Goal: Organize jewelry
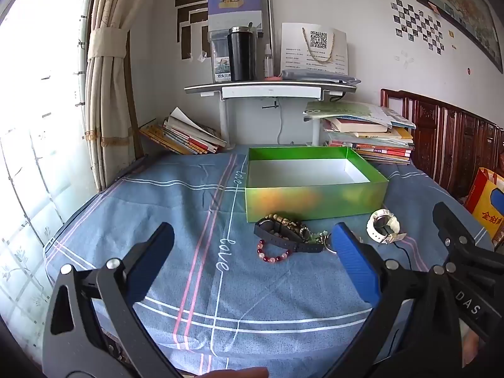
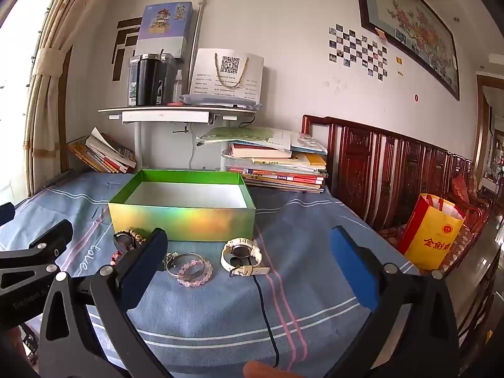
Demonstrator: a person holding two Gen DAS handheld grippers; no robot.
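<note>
Both your left gripper (image 1: 252,252) and right gripper (image 2: 249,252) gape wide, holding nothing. The jewelry sits just near of the empty green box (image 2: 182,220); take the white watch (image 2: 241,252) squarely across its band first.

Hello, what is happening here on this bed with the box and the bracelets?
A person holds two grippers, left and right, both open and holding nothing. The green box looks empty. In front of it on the blue sheet lie a white watch, a pink bead bracelet, a red bead bracelet and a black watch, none picked up.
</note>
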